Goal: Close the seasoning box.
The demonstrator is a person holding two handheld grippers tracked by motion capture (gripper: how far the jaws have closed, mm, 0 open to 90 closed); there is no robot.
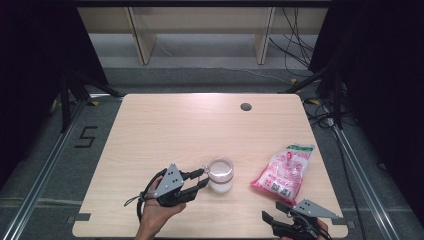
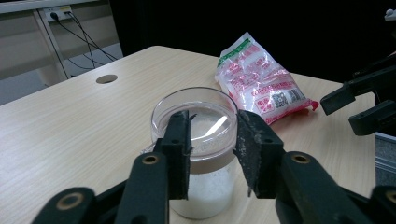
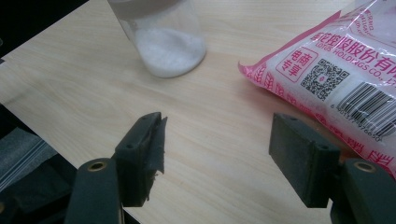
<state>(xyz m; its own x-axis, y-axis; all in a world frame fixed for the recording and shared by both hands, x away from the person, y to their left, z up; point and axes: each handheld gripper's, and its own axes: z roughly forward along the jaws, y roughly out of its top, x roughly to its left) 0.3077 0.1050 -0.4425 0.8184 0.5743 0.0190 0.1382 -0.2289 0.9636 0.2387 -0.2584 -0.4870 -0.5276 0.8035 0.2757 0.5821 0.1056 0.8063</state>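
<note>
Jar (image 1: 221,175) of white powder stands on the worktop (image 1: 165,130); left hand-held gripper (image 1: 205,179) spread beside its rim, right hand-held gripper (image 3: 217,154) spread, empty, near the pink bag (image 1: 283,169).

Even overhead light brightens the pale wooden tabletop (image 1: 175,130), while its surroundings fall into near-black. Shadows are soft and short. A white glare streak crosses the clear jar's lid (image 2: 205,123). Close-up gripper jaws look slightly soft; the high view is mildly grainy.
</note>
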